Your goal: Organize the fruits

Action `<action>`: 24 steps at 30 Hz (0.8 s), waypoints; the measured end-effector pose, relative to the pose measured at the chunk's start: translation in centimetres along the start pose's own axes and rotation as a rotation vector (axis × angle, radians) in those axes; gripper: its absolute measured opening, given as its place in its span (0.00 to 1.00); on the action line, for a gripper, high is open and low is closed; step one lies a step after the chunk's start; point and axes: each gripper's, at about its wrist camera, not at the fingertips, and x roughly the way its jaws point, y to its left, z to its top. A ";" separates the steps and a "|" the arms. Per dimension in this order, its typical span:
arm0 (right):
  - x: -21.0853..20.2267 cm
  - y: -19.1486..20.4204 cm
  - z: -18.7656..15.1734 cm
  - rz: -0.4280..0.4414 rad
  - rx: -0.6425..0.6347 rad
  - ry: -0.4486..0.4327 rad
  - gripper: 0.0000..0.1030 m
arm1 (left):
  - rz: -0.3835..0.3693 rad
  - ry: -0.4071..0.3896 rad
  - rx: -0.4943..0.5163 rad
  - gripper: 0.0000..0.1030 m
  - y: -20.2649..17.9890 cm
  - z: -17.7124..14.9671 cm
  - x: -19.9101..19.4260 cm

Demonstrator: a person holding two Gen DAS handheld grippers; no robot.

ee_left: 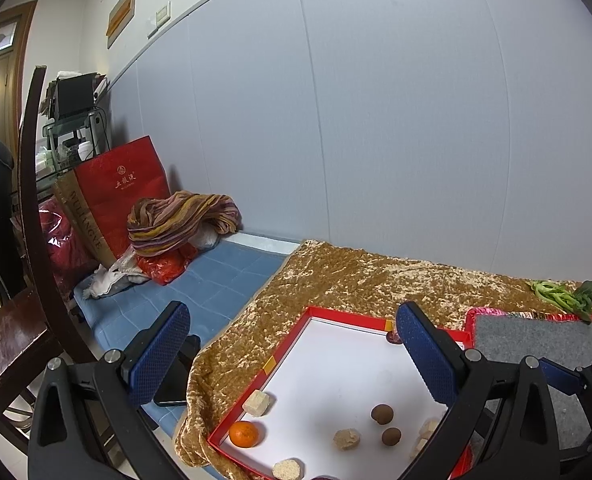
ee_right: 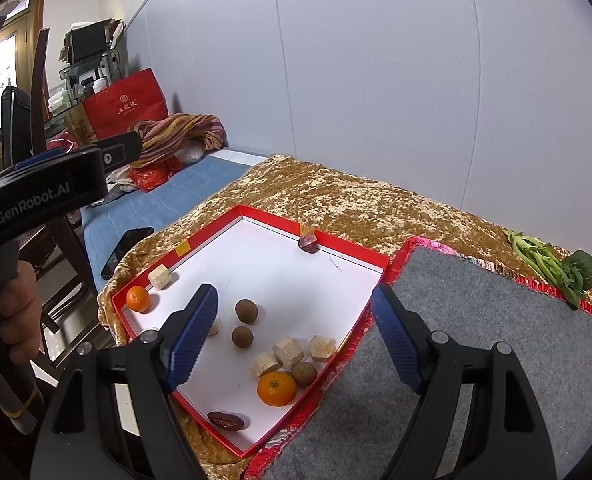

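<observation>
On a crinkled gold velvet cloth [ee_right: 336, 196] beside a pale panelled wall [ee_right: 376, 60], a shallow red-rimmed white tray [ee_right: 280, 272] holds two orange mandarins [ee_right: 276, 389], brown round longans [ee_right: 246, 311] and beige cubes [ee_right: 288, 353]. A grey felt mat [ee_right: 476, 352] adjoins it. Left gripper [ee_left: 292, 356] and right gripper [ee_right: 294, 338] hover spread apart, empty.
</observation>
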 end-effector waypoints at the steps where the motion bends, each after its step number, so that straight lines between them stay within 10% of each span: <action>1: 0.1 0.0 0.0 0.000 -0.002 0.000 0.77 | -0.001 0.001 0.000 1.00 0.0 0.0 0.0; 24: -0.1 -0.2 0.1 -0.007 0.007 -0.021 0.81 | 0.000 0.006 0.003 1.00 0.2 0.0 0.1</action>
